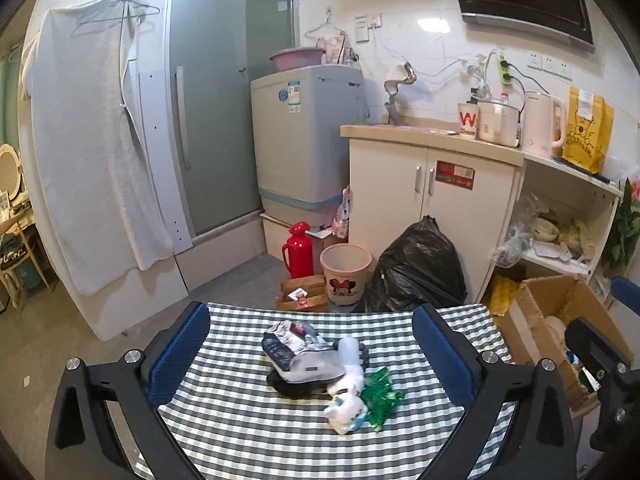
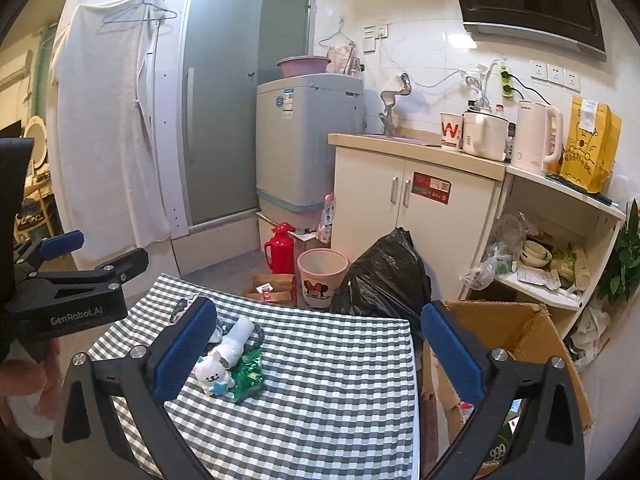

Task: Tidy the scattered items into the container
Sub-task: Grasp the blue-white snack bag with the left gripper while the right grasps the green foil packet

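Both units idle above the checked table [image 1: 240,432]: left gripper [image 1: 316,356] and right gripper [image 2: 320,352] each have jaws spread wide w/ nothing between them, presumably staged for a pick. Task items sit bunched mid-table, touching: foil packet [image 1: 290,340] on a grey pouch [image 1: 316,368], white bottle [image 1: 352,356], white plush toy [image 1: 346,408], green wrapper [image 1: 380,396]. The cardboard box [image 2: 520,332], apparently the container, stands open just beside the table's right edge for short transfers. Legible text: "GenRobot.AI" on the left unit's body, "W" on a counter cup [image 2: 451,130].
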